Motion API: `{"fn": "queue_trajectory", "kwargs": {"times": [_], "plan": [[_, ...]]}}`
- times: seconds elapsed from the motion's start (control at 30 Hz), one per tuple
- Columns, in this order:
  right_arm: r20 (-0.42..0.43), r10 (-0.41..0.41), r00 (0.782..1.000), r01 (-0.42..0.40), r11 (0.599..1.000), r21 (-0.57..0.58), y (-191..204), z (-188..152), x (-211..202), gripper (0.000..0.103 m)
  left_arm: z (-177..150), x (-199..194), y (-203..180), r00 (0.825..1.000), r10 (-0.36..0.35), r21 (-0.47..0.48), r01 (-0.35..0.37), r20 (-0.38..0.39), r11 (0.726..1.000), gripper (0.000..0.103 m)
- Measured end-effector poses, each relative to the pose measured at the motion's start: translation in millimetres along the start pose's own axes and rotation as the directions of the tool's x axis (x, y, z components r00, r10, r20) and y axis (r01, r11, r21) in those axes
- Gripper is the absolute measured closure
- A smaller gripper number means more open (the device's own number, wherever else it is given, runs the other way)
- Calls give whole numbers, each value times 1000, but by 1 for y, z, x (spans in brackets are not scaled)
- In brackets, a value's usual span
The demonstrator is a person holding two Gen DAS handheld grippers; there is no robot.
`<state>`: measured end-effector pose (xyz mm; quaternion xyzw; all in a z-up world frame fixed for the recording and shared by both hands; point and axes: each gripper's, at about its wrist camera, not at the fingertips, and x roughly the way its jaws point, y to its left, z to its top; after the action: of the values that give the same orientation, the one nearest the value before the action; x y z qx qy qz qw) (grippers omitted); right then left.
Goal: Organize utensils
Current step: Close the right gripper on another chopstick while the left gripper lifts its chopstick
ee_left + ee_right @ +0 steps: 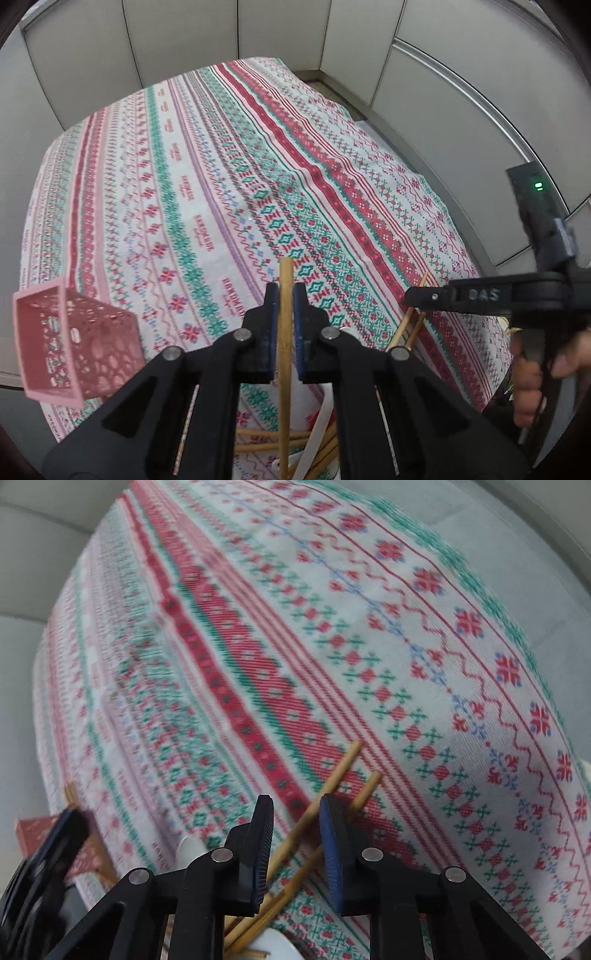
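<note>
- One chopstick (285, 317), clamped upright in left gripper (285, 295); pink basket (74, 343) just left awaits it.
- Right gripper (295, 812): jaws parted, straddling loose chopsticks (332, 779), gripping nothing.

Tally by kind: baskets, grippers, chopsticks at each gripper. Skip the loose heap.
Pink basket: 1
Grippers: 2 (left gripper, right gripper)
Held chopstick, clamped by left: 1
Loose chopsticks between open right jaws: 2
Total: 6

Chopstick (285, 325) between left gripper (285, 295) fingers (271, 325)
</note>
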<state>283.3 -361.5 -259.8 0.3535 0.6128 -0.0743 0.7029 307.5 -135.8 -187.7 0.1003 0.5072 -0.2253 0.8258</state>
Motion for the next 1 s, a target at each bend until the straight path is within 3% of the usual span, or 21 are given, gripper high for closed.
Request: {"fn": "queue_trajectory", "kwargs": {"times": [0.2, 0.33, 0.47, 0.77, 1.0], "plan": [[33, -9, 999, 8, 1000, 21, -1, 2, 4, 81, -6, -15, 2, 999, 27, 10, -27, 34, 1000, 95], [98, -76, 992, 79, 996, -36, 19, 5, 7, 89, -14, -17, 9, 998, 45, 1, -45, 34, 999, 95], [143, -110, 984, 118, 991, -54, 28, 3, 11, 91, -17, -25, 14, 997, 61, -6, -61, 53, 998, 95], [137, 49, 989, -51, 999, 12, 5, 6, -4, 98, -20, -51, 28, 990, 86, -43, -81, 116, 996, 95], [249, 121, 961, -99, 990, -99, 30, -3, -51, 98, -27, -85, 32, 977, 89, -69, -77, 195, 995, 95]]}}
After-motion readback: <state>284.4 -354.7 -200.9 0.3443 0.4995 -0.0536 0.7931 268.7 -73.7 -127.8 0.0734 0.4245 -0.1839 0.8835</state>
